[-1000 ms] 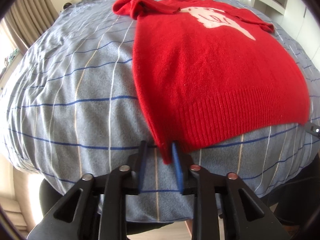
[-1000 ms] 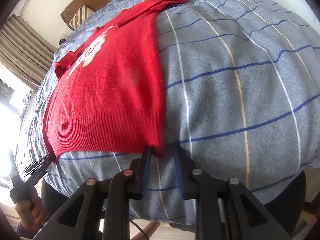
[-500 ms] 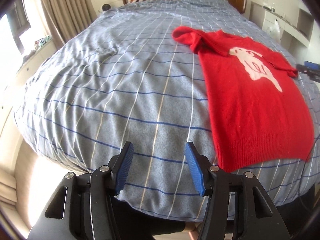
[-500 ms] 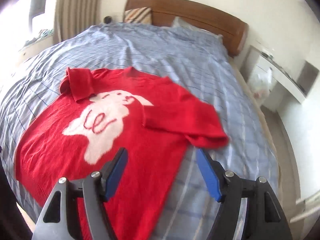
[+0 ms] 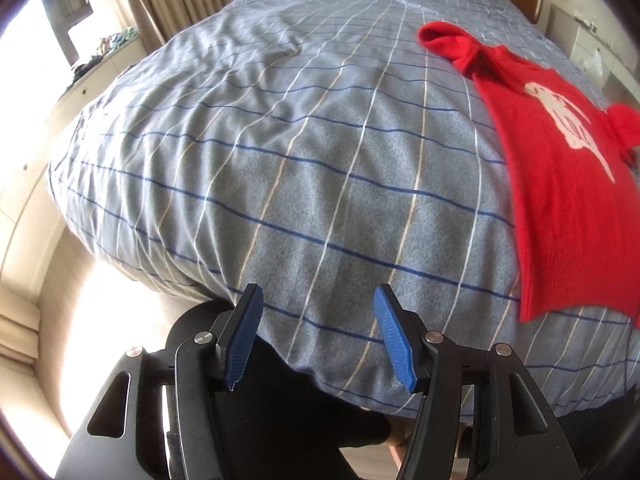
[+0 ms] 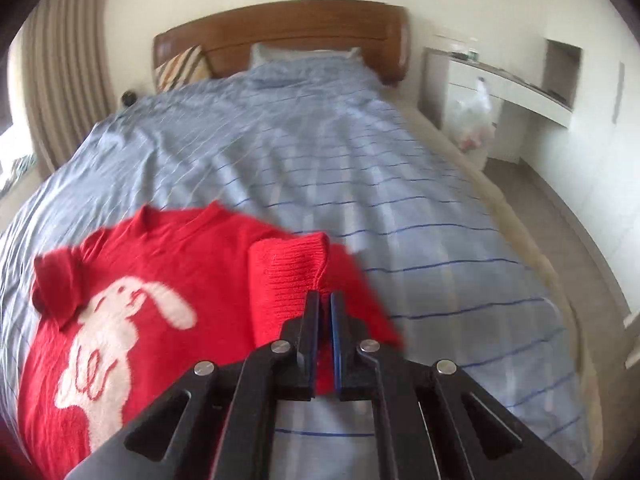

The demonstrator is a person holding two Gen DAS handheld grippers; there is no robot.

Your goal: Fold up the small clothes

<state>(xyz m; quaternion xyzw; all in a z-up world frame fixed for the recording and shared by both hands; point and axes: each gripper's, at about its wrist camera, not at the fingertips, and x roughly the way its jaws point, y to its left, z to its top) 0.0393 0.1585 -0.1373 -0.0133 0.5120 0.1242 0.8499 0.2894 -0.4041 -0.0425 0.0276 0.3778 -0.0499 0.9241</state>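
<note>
A red sweater (image 6: 132, 320) with a white rabbit on its front lay spread on the bed (image 6: 360, 168), over a blue-grey cover crossed by dark blue and pale lines. From the left wrist view it sat near the right edge of the bed (image 5: 280, 160), its ribbed hem towards the foot and one sleeve (image 5: 452, 42) bunched up at the far end.

The right gripper (image 6: 325, 300) had just snapped closed, and its blue pads were clamped on the ribbed cuff (image 6: 288, 268) of the sweater's other sleeve. The cuff stood lifted and doubled over the body of the sweater, just beside the rabbit's ears. Red knit showed in the narrow slit between the pads.

The left gripper (image 5: 318, 316) was over the foot of the bed, well apart from the sweater (image 5: 568, 184). Its jaws had just been widening and stood parted, with only the cover showing between them.

Beyond the bed stood a wooden headboard (image 6: 280, 36) with a striped cushion (image 6: 182, 66) leaning on it. A white shelf unit (image 6: 500, 84) stood to the right of the bed, with a plastic bag (image 6: 476, 120) hanging against it. Beige curtains (image 6: 64, 80) hung on the left.
</note>
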